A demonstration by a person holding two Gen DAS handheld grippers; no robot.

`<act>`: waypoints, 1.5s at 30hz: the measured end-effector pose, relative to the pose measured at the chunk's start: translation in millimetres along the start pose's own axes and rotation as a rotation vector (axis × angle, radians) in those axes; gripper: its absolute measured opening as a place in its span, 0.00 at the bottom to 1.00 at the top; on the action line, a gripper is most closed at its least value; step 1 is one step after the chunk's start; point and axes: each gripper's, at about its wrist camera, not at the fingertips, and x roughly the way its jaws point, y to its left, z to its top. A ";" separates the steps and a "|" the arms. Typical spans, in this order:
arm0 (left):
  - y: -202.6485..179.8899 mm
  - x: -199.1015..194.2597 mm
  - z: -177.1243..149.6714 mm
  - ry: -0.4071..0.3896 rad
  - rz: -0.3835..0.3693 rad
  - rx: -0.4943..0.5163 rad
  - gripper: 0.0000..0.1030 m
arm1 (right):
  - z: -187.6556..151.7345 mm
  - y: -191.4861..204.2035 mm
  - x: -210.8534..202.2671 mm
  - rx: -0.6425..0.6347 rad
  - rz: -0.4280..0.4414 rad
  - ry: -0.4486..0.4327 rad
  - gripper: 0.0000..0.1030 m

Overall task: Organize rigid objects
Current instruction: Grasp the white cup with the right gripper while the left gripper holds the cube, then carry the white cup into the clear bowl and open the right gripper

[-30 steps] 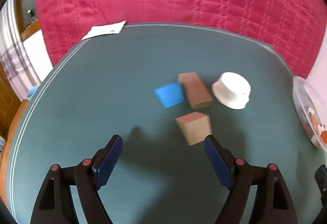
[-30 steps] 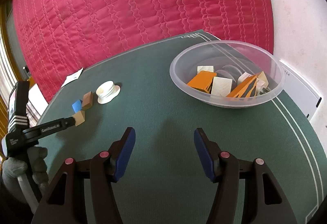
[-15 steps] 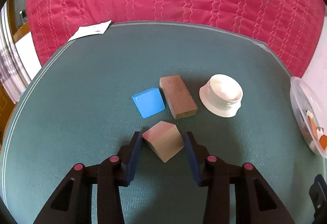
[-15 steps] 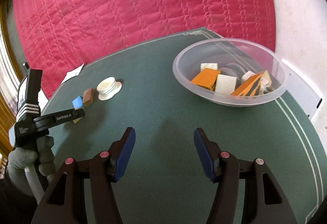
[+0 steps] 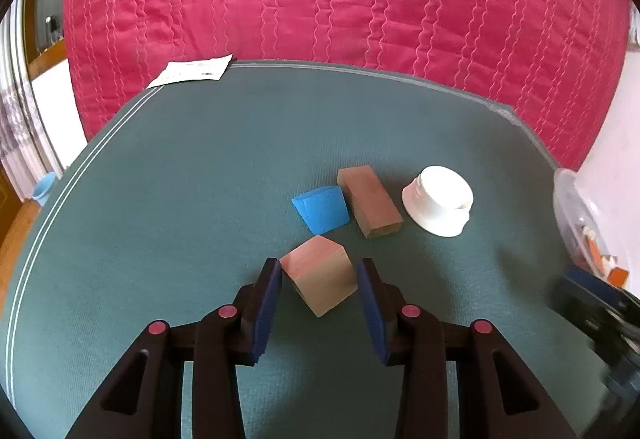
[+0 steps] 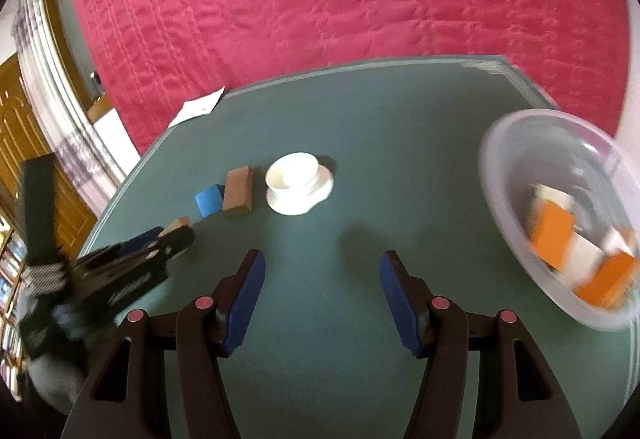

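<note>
Gripping pale wooden cube (image 5: 320,279), left claw (image 5: 320,289) narrow, pads on both sides, near desk's (image 5: 180,199) middle. Blue wedge block (image 5: 322,209), brown rectangular wooden block (image 5: 370,201), white round lid (image 5: 438,205) just beyond. Right claw (image 6: 322,295) wide, holding nothing. Printed paper slip (image 5: 192,75) at far-left desk edge, text unreadable.

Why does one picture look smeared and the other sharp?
Right wrist view: motion blur smears the clear bowl and its orange pieces, and the left claw. Left wrist view: crisp on the wooden cube; fisheye bends the green mat's edges.
</note>
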 end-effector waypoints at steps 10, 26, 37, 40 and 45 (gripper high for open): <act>23.1 -4.3 2.3 -0.011 -0.032 -0.061 0.40 | 40.9 22.3 70.4 -0.031 0.000 0.037 0.59; 26.6 -0.8 -0.6 0.003 -0.040 -0.060 0.40 | 53.4 38.3 104.7 -0.109 -0.073 0.034 0.52; 27.1 1.3 -0.6 0.005 -0.040 -0.059 0.40 | 29.7 43.5 71.3 -0.102 -0.069 -0.015 0.52; 25.6 2.3 -0.7 0.007 -0.038 -0.055 0.40 | 24.3 41.4 53.3 -0.085 -0.058 -0.042 0.52; 22.7 2.7 -2.0 0.008 -0.040 -0.049 0.40 | 19.5 32.5 30.1 -0.048 -0.051 -0.073 0.52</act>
